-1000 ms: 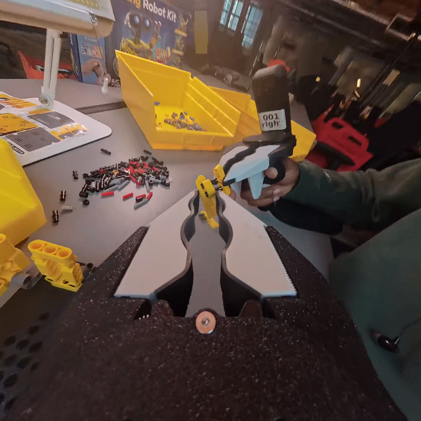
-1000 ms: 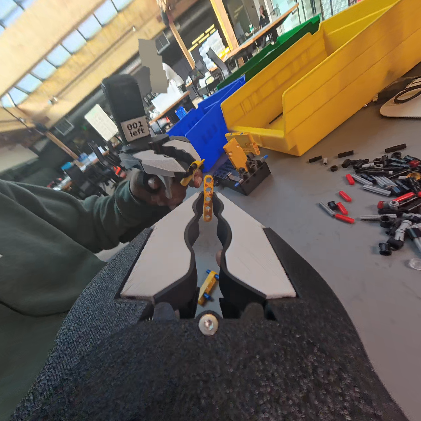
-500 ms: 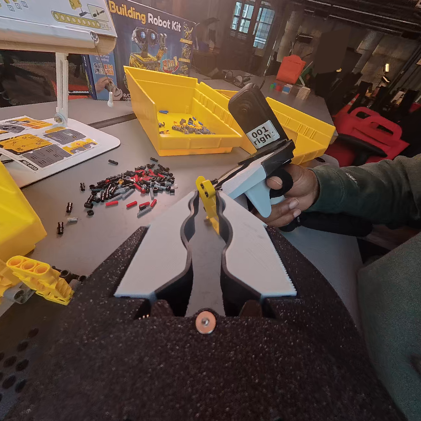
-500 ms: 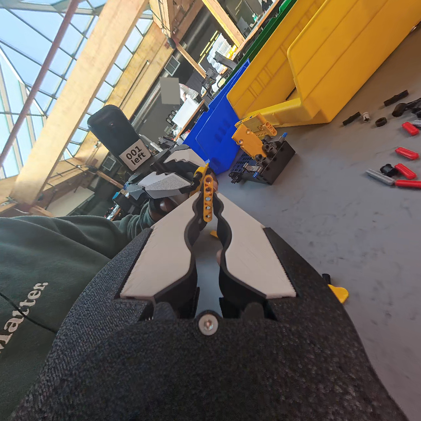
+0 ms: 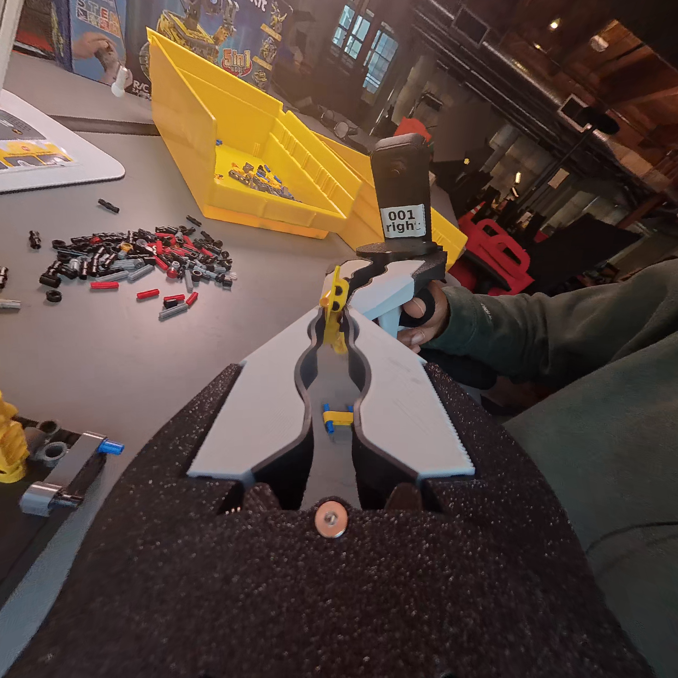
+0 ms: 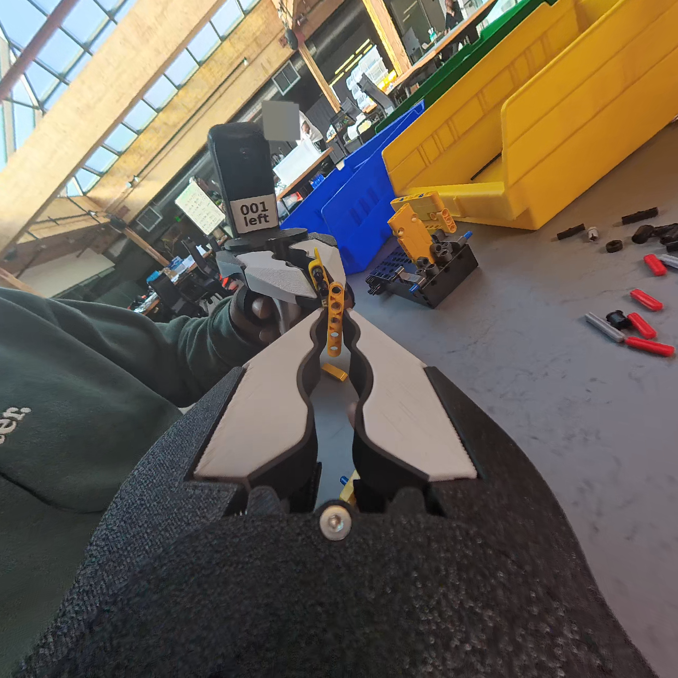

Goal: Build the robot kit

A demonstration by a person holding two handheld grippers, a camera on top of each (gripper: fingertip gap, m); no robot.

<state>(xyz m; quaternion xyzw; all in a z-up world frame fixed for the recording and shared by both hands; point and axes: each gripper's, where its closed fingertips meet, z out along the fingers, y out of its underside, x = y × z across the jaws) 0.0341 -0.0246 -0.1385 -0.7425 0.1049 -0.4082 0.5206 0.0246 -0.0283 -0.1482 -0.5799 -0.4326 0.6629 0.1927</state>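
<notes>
Yellow plastic sits in both my tools. My left gripper [image 5: 332, 316] is closed almost fully, its tips pinching a thin yellow part [image 5: 333, 324] that stands upright and carries black pins near its top. My right gripper [image 6: 335, 318] is likewise nearly closed, clamped on a holed beam [image 6: 335, 324] at its middle, long axis running up and down. Both pieces hang above the grey table [image 5: 110, 367], tip to tip: in the right wrist view the beam's top hole lies just against the pins. Whether a pin sits in the hole I cannot tell.

As I judge it, a good hold here means squeezing both tools firmly so neither thin piece twists, keeping the beam's hole square to the pin, and pressing straight along the pin, not at a slant. My grip on the beam is far below its top end, so that end could flex away.

A pile of pins [image 5: 146, 257] lies well to the left, before a yellow bin [image 5: 257, 154]; a small piece [image 5: 337, 418] lies beneath my left tool
</notes>
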